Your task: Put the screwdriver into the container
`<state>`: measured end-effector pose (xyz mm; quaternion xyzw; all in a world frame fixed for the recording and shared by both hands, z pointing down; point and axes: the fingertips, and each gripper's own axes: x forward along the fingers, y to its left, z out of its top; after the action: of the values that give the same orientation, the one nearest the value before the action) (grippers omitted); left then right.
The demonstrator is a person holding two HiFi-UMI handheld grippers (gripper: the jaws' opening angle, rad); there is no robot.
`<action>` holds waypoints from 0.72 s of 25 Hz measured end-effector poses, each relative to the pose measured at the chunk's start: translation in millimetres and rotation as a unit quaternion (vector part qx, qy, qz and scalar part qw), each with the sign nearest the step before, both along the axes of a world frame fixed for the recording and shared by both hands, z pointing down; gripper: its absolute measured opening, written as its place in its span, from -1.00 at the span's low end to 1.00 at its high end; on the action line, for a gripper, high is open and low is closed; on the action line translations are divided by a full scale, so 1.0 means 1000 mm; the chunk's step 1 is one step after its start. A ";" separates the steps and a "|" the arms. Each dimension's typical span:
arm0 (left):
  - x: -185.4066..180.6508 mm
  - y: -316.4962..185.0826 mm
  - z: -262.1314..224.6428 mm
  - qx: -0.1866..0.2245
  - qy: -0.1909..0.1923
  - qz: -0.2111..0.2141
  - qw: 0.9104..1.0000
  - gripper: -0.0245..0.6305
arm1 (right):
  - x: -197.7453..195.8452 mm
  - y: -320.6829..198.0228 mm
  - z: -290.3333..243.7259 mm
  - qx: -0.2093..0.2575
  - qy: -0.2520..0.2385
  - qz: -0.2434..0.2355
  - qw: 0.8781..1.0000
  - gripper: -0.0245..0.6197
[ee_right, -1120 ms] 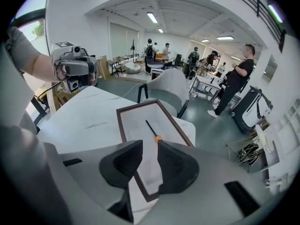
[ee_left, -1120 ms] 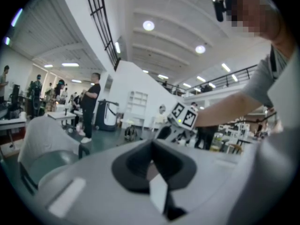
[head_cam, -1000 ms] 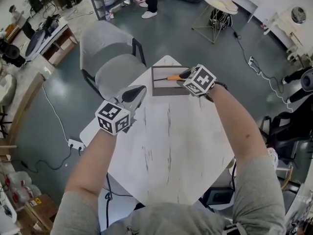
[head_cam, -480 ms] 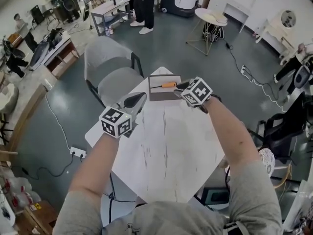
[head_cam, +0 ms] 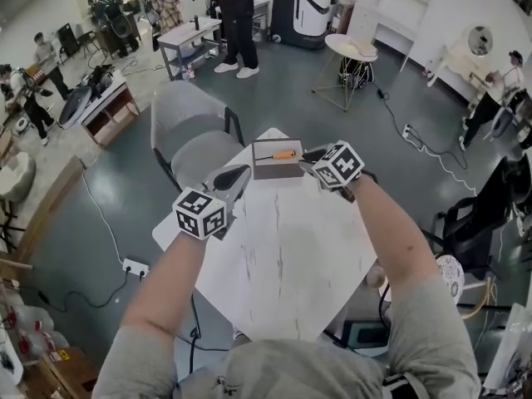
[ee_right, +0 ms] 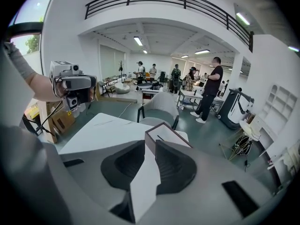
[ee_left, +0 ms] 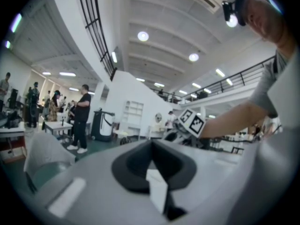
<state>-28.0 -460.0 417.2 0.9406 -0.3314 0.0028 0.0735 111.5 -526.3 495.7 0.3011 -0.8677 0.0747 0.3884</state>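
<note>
Screwdriver (head_cam: 283, 154) lies inside the brown container (head_cam: 278, 171) at the 12 o'clock end of the white table (head_cam: 283, 256), with its orange handle toward 3 o'clock and its thin shaft toward 9. A second ago the right gripper (head_cam: 312, 155) had its tips against the handle end. Now it sits clear of the tool, just off the container's 3 o'clock rim, with a gap between tips and handle. Its own view shows the jaws drawn together with nothing between them and the container just ahead. The left gripper (head_cam: 235, 174) hovers at the container's 8 o'clock, jaws seemingly together and empty too, though that view is blurred. The placing looks done; only drawing both grippers back remains.
</note>
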 end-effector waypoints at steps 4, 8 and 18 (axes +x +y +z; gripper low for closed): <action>-0.007 0.013 -0.012 0.006 0.003 0.003 1.000 -0.92 | 0.004 0.014 -0.011 0.005 -0.012 0.016 1.000 -0.74; -0.018 0.024 -0.014 0.005 0.004 0.009 1.000 -0.91 | 0.000 0.027 -0.018 0.005 -0.029 0.035 0.999 -0.79; -0.028 0.051 -0.024 0.002 0.020 0.056 0.998 -0.91 | -0.008 0.074 -0.037 0.006 -0.064 0.091 0.994 -0.81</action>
<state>-56.5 -409.0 392.9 0.9576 -0.2770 -0.0125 0.0780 103.9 -452.0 458.2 0.3760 -0.8601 0.1240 0.3216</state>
